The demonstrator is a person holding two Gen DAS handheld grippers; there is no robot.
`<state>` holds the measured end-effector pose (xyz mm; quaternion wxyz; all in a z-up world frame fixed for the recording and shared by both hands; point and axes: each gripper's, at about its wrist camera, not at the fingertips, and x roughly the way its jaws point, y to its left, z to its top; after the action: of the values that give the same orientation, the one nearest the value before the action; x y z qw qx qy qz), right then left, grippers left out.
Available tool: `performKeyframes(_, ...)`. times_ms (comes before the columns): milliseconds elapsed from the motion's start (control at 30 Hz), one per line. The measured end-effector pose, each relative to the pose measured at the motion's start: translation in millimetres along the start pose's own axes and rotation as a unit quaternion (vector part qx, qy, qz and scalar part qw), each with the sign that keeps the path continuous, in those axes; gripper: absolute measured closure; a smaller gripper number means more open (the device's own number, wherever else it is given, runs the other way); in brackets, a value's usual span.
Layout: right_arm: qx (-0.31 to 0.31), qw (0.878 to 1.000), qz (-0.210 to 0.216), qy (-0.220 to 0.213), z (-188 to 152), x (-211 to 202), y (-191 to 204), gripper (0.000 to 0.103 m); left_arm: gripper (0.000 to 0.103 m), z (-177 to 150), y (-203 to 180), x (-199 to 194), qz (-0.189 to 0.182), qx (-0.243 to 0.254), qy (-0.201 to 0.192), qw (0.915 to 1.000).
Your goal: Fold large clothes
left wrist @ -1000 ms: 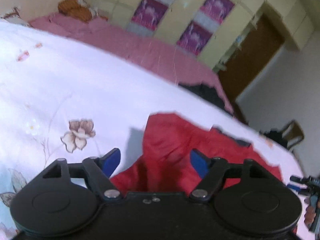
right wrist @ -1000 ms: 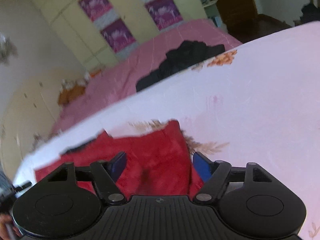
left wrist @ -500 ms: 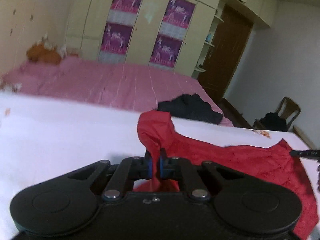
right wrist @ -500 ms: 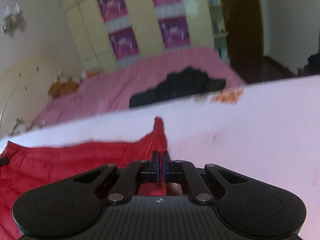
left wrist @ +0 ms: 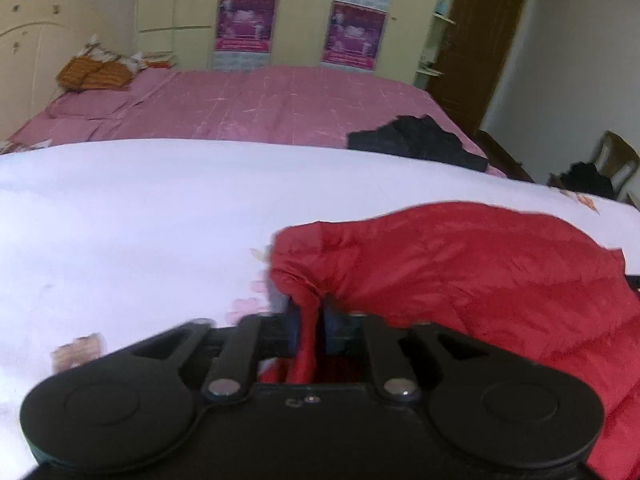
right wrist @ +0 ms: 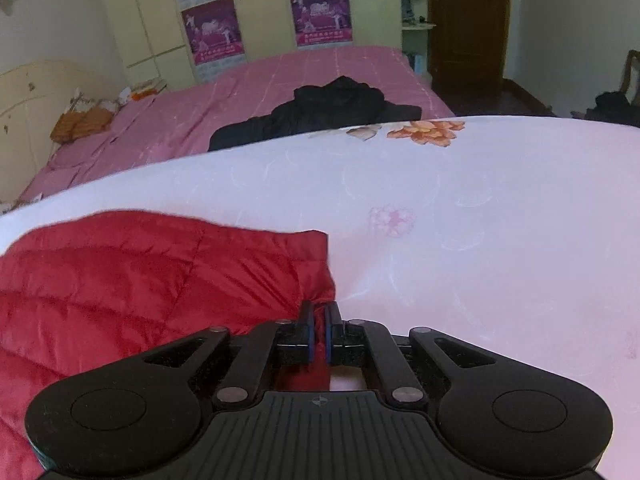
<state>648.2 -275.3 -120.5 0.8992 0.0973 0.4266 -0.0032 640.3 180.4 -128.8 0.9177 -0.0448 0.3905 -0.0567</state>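
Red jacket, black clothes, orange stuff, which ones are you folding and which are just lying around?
For the job: red jacket, pinched by left gripper and right gripper.
Just lying about: black clothes, orange bundle, chair.

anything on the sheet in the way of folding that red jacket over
Nothing visible. Both the left gripper and right gripper are shut on the red jacket, and the white floral sheet ahead is bare.

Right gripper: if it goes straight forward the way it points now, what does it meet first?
The right gripper already pinches the red jacket; beyond that, probably the white floral sheet, though depth is unclear.
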Motion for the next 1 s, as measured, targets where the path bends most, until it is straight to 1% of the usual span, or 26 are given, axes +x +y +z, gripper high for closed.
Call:
performKeyframes(33,0.009,1.000,-0.011,-0.023,-1.5,-13.3,-1.5,0.022,0.049,0.8,2.9,-13.1,0.023,-0.003,-0.014,0.9996)
performKeyframes(67,0.004,0.998,-0.005,-0.060,-2.9,-30.2,-1.0,0.012,0.032,-0.9,3.9,-26.1,0.034,-0.002,-0.040,0.9986)
performKeyframes(100,-0.006,0.997,0.010,-0.072,-5.2,-44.8,-0.3,0.015,0.033,-4.7,5.3,-45.6,0.034,-0.001,-0.068,0.9971)
performKeyframes(133,-0.015,0.997,0.017,-0.072,-9.5,-57.0,2.3,0.022,0.035,-7.8,7.3,-64.5,0.020,-0.003,-0.082,0.9964)
performKeyframes(167,-0.029,0.997,0.018,-0.071,-14.7,-66.9,7.3,0.042,0.045,-13.1,7.0,-82.3,0.005,-0.009,-0.085,0.9963)
performKeyframes(200,-0.044,0.996,0.021,-0.072,-22.5,-78.7,14.1,0.053,0.048,-22.4,2.6,-101.0,-0.010,-0.012,-0.091,0.9958)
performKeyframes(233,-0.050,0.995,0.037,-0.079,-31.3,-91.0,19.5,0.054,0.048,-34.5,-5.7,-118.1,-0.030,-0.008,-0.097,0.9948)
performKeyframes(300,-0.061,0.992,0.074,-0.084,-54.5,-115.7,34.9,0.055,0.048,-59.3,-27.0,-141.3,-0.051,0.011,-0.096,0.9940)
performKeyframes(333,-0.068,0.990,0.087,-0.083,-67.6,-125.5,42.9,0.055,0.048,-73.3,-38.6,-148.6,-0.062,0.020,-0.092,0.9936)
performKeyframes(400,-0.086,0.988,0.105,-0.078,-91.8,-134.3,57.6,0.055,0.048,-97.4,-64.3,-151.1,-0.068,0.051,-0.074,0.9936)
performKeyframes(467,-0.112,0.988,0.088,-0.054,-110.2,-121.4,71.8,0.055,0.046,-114.8,-81.6,-139.3,-0.047,0.092,-0.051,0.9933)
performKeyframes(500,-0.110,0.990,0.074,-0.040,-116.8,-106.9,73.6,0.055,0.046,-121.6,-85.3,-132.9,-0.037,0.103,-0.048,0.9928)
performKeyframes(533,-0.102,0.992,0.064,-0.032,-119.6,-95.1,71.3,0.055,0.046,-126.7,-86.3,-126.6,-0.023,0.113,-0.053,0.9919)
performKeyframes(567,-0.094,0.993,0.060,-0.034,-121.3,-87.5,68.4,0.055,0.045,-129.7,-82.0,-123.1,-0.013,0.111,-0.054,0.9922)
performKeyframes(633,-0.053,0.996,0.071,-0.027,-118.2,-74.7,60.1,0.055,0.045,-131.6,-73.1,-115.8,-0.005,0.093,-0.057,0.9940)
performKeyframes(667,-0.042,0.996,0.072,-0.023,-116.4,-73.3,59.6,0.055,0.044,-132.8,-73.2,-113.9,0.002,0.095,-0.059,0.9937)
performKeyframes(733,-0.047,0.997,0.064,-0.019,-113.3,-75.2,63.4,0.055,0.043,-131.8,-75.1,-115.1,0.006,0.082,-0.052,0.9953)
performKeyframes(767,-0.039,0.997,0.057,-0.018,-110.9,-82.1,62.7,0.055,0.044,-128.6,-76.6,-120.0,0.011,0.076,-0.044,0.9961)
performKeyframes(800,-0.029,0.998,0.046,-0.025,-108.6,-95.4,59.5,0.054,0.037,-125.7,-77.6,-127.4,0.020,0.071,-0.039,0.9965)
performKeyframes(833,-0.017,0.998,0.040,-0.042,-109.4,-110.0,56.9,0.049,0.029,-125.2,-77.3,-138.9,0.037,0.060,-0.045,0.9964)
performKeyframes(867,0.002,0.997,0.047,-0.064,-113.3,-128.2,49.4,0.023,0.011,-126.1,-75.8,-150.1,0.047,0.046,-0.058,0.9961)
performKeyframes(900,0.022,0.995,0.058,-0.080,-119.3,-144.2,43.7,0.016,0.007,-131.3,-71.7,-163.1,0.048,0.023,-0.071,0.9960)
performKeyframes(933,0.048,0.993,0.068,-0.084,-125.8,-156.9,33.3,0.016,0.009,-136.5,-61.9,-177.9,0.035,-0.018,-0.080,0.9960)
performKeyframes(967,0.074,0.991,0.069,-0.083,-133.5,-167.3,22.8,0.016,0.012,-140.6,-52.1,-186.8,0.026,-0.057,-0.081,0.9948)
performKeyframes(1000,0.098,0.989,0.070,-0.084,-141.1,-175.5,14.0,0.016,0.015,-146.7,-41.6,-194.1,0.025,-0.102,-0.079,0.9913)
